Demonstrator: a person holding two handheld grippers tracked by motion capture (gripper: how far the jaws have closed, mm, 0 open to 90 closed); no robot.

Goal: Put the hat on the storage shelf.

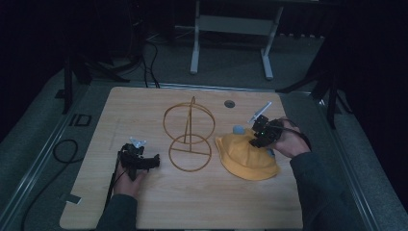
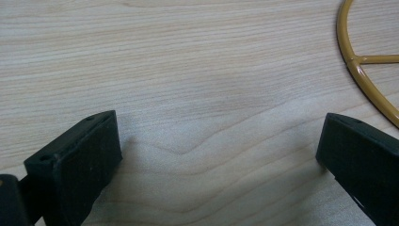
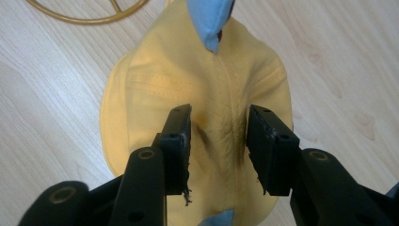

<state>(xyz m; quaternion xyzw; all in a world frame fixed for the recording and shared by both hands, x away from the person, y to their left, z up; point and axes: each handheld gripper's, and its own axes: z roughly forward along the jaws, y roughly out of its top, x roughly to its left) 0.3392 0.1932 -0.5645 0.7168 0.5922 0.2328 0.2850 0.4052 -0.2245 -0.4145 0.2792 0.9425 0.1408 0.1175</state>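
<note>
A yellow hat (image 1: 248, 161) with light blue trim (image 3: 209, 19) lies on the wooden table (image 1: 144, 110), to the right of a gold wire stand (image 1: 188, 139) made of two rings on a post. My right gripper (image 1: 255, 140) presses down on the hat's crown. In the right gripper view its jaws pinch a wrinkled ridge of the yellow fabric (image 3: 155, 80) at the right gripper (image 3: 219, 117). My left gripper (image 1: 153, 161) rests low at the table's left, pointing toward the stand. The left gripper (image 2: 219, 136) is wide open over bare wood, with the stand's base ring (image 2: 362, 70) just beyond its right jaw.
A round cable hole (image 1: 229, 103) sits near the table's far edge. White desk legs (image 1: 195, 48) stand behind the table on grey floor. A black cable (image 1: 65, 149) loops on the floor at the left. Bare wood lies along the table's near side.
</note>
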